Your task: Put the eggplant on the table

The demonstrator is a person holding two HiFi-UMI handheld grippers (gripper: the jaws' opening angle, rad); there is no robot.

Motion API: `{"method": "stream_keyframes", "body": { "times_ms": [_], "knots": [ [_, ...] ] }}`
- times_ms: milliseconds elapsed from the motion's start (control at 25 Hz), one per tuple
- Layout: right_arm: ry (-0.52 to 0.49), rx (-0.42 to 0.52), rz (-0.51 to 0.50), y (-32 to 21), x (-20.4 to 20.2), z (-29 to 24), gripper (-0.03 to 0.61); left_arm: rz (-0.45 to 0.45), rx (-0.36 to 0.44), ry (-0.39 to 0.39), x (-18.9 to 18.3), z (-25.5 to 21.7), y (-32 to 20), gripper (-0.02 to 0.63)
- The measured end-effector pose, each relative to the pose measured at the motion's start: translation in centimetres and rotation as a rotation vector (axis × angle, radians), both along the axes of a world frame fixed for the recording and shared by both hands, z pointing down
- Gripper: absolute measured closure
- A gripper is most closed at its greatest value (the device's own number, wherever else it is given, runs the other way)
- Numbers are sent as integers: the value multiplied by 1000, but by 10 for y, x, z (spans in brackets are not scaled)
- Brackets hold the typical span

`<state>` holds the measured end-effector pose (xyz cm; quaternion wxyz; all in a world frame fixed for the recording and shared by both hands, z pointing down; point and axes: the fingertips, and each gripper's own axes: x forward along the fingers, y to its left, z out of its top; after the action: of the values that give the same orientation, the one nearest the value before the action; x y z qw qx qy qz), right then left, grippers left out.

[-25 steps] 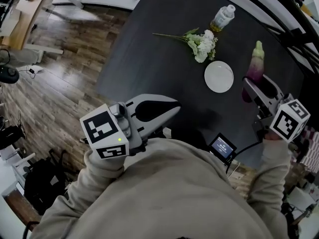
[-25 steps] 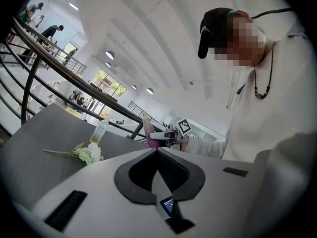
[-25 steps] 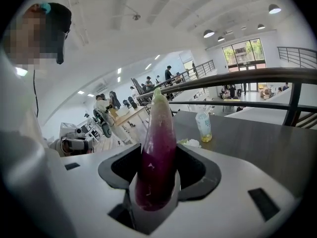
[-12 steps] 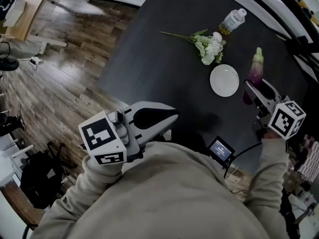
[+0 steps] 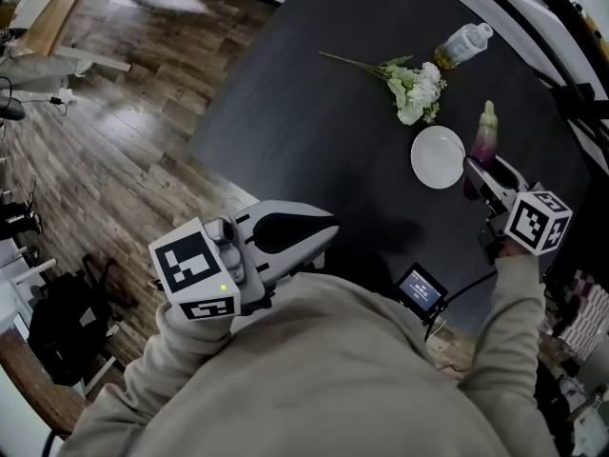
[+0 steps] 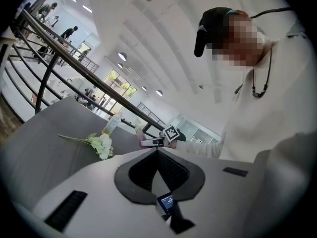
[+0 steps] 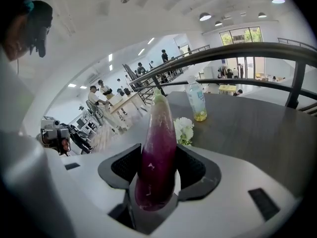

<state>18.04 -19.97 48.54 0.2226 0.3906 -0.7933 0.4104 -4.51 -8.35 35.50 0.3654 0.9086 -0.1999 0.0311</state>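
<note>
Purple eggplant (image 7: 157, 152) sits clamped in my right claw (image 7: 158, 168). Its blunt end is deep between the two jaws, and its pale green stem end points away along the line of the claw. The pads press it from both sides, so the jaws stand wide around its body.

From the head view the eggplant (image 5: 485, 141) reaches out ahead of that claw (image 5: 476, 174) over the dark bench (image 5: 314, 131). I cannot tell whether its tip touches the surface. Just left of the right claw lies a white plate (image 5: 438, 157), close beside the eggplant but apart from it. Further ahead of the claw, beyond the plate, lies a bunch of white flowers (image 5: 417, 89). Past them stands a clear bottle (image 5: 463, 44) with a little yellowish liquid in its bottom.

Behind the right claw, toward me, a small lit screen (image 5: 420, 288) sits at the bench's near edge. My left claw (image 5: 328, 228) is well apart from all of this, by that same edge. Its own view shows the left claw (image 6: 157, 150) with jaws pressed together and nothing between them.
</note>
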Motion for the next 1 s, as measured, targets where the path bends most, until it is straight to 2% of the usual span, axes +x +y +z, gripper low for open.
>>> {"method": "stream_keyframes", "body": {
  "times_ms": [480,720,1000],
  "knots": [
    [107,-100,-12,4,14,79,348,-24,-30,-2,-11,12,7,607],
    [108,-151,-5,4,18,111,348,-27,-37,-6,-10,14,9,607],
    [168,-201,-25,8,23,149,348,-51,-32,-13,-14,13,11,607]
  ]
}}
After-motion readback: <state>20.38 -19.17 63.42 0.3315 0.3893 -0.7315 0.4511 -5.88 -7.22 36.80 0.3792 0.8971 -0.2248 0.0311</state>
